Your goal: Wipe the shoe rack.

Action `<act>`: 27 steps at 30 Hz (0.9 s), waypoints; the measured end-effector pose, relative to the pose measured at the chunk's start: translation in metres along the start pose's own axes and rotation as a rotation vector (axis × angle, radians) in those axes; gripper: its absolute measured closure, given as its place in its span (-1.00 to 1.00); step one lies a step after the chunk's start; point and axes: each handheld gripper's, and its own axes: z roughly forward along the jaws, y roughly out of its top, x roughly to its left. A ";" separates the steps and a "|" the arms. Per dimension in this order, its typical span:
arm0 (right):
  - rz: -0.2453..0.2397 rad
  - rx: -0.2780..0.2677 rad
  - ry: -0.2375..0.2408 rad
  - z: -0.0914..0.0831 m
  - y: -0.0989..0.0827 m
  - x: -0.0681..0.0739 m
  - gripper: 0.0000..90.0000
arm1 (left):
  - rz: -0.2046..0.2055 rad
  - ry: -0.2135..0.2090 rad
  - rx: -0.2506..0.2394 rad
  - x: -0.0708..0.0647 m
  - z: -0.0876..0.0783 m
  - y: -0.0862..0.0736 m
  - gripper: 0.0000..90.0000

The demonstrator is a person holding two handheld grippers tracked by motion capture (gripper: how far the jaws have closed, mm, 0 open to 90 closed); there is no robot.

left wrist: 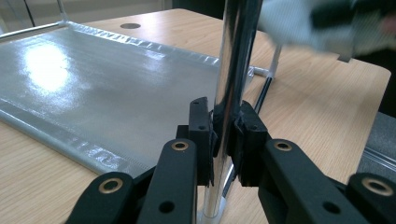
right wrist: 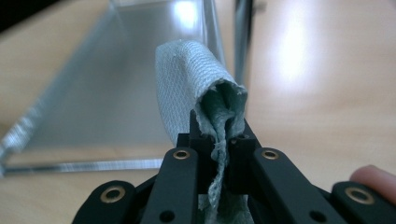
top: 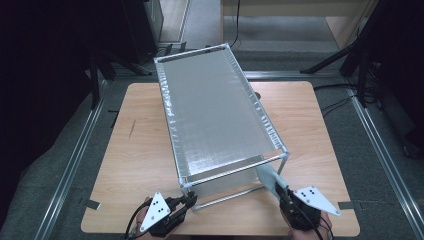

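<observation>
Currently the left hand-held gripper [left wrist: 223, 140] is pinching a chrome upright post [left wrist: 231, 84] at the near left corner of the rack [top: 220, 115], jaws tight on the tube. The right hand-held gripper [right wrist: 219, 140] is pinching a folded grey-green cloth [right wrist: 196, 79], which sits just beside the rack's near right corner. The rack sits diagonally on the worktop [top: 305, 125], a tube frame with a translucent plastic-looking liner [left wrist: 93, 88] stretched across it. My read: the frame is light and stiff, but polished chrome is slippery, so hold it low on a post near a corner joint, as now. The cloth is soft and limp; take it by a bunched fold and leave a free flap for wiping. The rack acts as an open bin, and I see nothing in it.
</observation>
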 end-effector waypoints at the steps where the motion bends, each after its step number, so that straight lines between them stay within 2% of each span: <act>1: 0.006 0.037 0.001 0.006 -0.005 -0.001 0.86 | 0.000 0.001 0.001 -0.001 0.001 0.000 0.79; 3: -0.006 0.123 0.013 0.014 -0.013 -0.004 0.69 | -0.001 0.002 0.000 -0.001 0.002 0.001 0.79; 6: -0.035 0.267 0.074 0.018 -0.017 -0.007 0.12 | -0.005 -0.002 -0.001 -0.002 0.004 0.001 0.79; 8: -0.040 0.246 0.064 0.010 -0.014 -0.008 -0.04 | -0.001 -0.005 -0.001 -0.002 0.006 0.002 0.79; 10: -0.035 0.176 0.078 -0.001 -0.006 -0.009 -0.19 | 0.000 -0.006 0.001 -0.003 0.007 0.002 0.79; 13: -0.060 0.078 0.103 -0.009 0.000 -0.004 -0.26 | 0.001 -0.005 0.001 -0.003 0.007 0.003 0.79; 15: -0.092 0.084 0.116 -0.001 -0.003 0.004 -0.28 | 0.004 -0.006 0.002 -0.003 0.007 0.003 0.79; 18: -0.161 0.153 0.091 0.019 -0.013 0.015 -0.12 | 0.005 -0.006 0.002 -0.003 0.006 0.003 0.79; 21: -0.212 0.236 0.030 0.031 -0.024 0.019 0.26 | 0.002 -0.013 0.004 -0.002 0.006 0.003 0.79; 23: -0.206 0.267 0.013 0.032 -0.028 0.018 0.50 | -0.002 -0.017 0.005 -0.002 0.007 0.003 0.79; 26: -0.199 0.268 -0.011 0.027 -0.027 0.010 0.82 | 0.000 -0.022 0.006 -0.003 0.007 0.003 0.79; 27: -0.193 0.263 -0.028 0.024 -0.025 0.006 0.86 | 0.001 -0.022 0.006 -0.004 0.007 0.003 0.79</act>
